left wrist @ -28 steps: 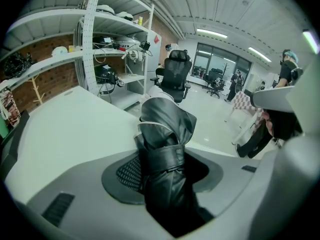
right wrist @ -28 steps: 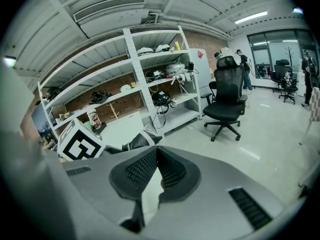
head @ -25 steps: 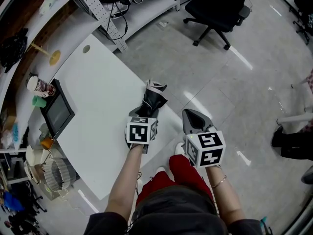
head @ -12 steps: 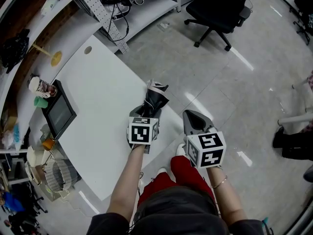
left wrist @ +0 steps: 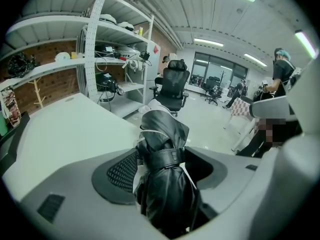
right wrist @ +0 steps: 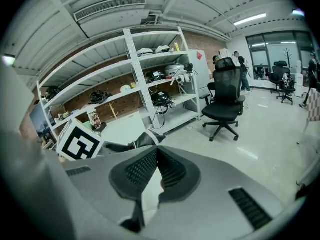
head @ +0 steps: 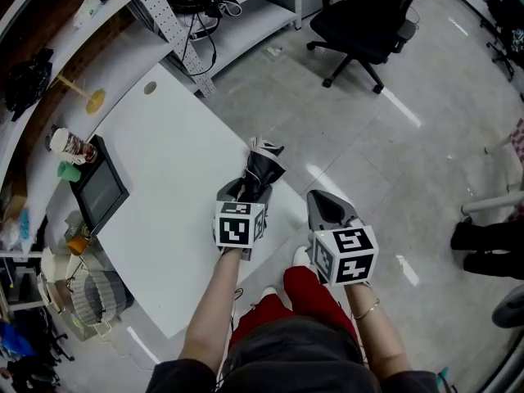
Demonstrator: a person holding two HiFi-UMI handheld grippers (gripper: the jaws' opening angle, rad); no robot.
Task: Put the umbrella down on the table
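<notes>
Was opening jaws of left gripper (head: 246, 189) around folded black umbrella (head: 262, 164), seemingly on white table (head: 164, 170). Had right gripper (right wrist: 155, 151) closed, empty.

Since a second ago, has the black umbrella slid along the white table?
No. The umbrella stays at the same spot on the right edge of the table, no nearer the far corner than before.

The left gripper (head: 244, 189) is opening its jaws, now spread wider than a second ago around the folded black umbrella (head: 260, 167) lying between them at the table's (head: 164, 162) right edge.
</notes>
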